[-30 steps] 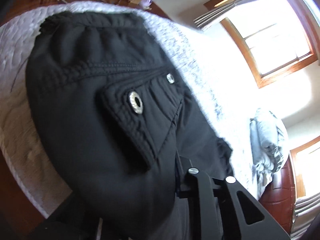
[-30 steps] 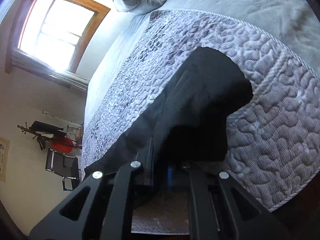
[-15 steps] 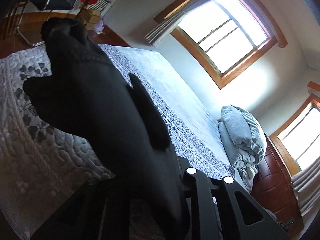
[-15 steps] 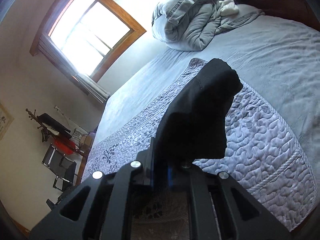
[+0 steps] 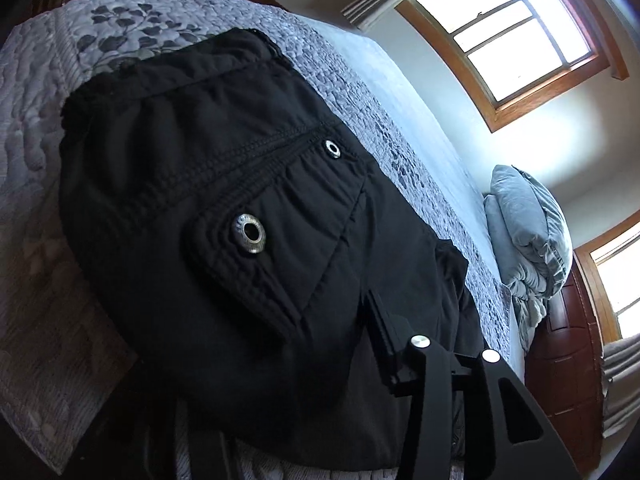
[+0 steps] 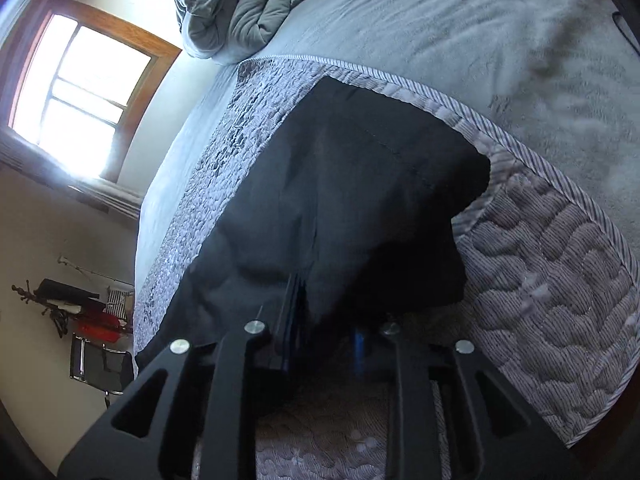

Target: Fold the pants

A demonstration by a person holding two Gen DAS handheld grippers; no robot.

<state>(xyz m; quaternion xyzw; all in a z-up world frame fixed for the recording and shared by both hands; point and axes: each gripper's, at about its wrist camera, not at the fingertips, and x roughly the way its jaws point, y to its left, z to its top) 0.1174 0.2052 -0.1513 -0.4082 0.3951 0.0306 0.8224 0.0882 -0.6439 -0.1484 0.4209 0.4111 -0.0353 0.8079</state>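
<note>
Black cotton cargo pants (image 5: 224, 216) lie flat on the grey quilted bedspread (image 5: 36, 128), folded into a thick stack. In the left wrist view the long axis runs from near right to far left: elastic gathered waistband (image 5: 168, 64) at the far left end, rest of the stack trailing back under the left gripper (image 5: 280, 392). Flap pocket faces up, large silver snap (image 5: 249, 233) on the flap, smaller silver snap (image 5: 332, 148) further along the stitched seam.

In the right wrist view the same pants (image 6: 352, 200) show a plain side, a straight stitched seam running diagonally, far edge just touching the striped border of the bedspread (image 6: 560, 264). Pale blue-grey sheet (image 6: 460, 24) beyond the border, crumpled grey comforter (image 6: 240, 4) at the far end of the bed.

Left gripper: jaws opening. Only the right-side finger (image 5: 424, 384) is clear; it sits just beside the fabric edge. The other finger is buried in dark cloth, so whether the pads still press is not readable.

Right gripper (image 6: 320, 344): jaws opening, visibly spread, fabric edge hanging between the fingers (image 6: 288, 336) but not pinched; blue pad showing on the right side.

Wood-framed window (image 5: 504, 28) to the right in the left view, (image 6: 80, 92) to the left in the right view.
</note>
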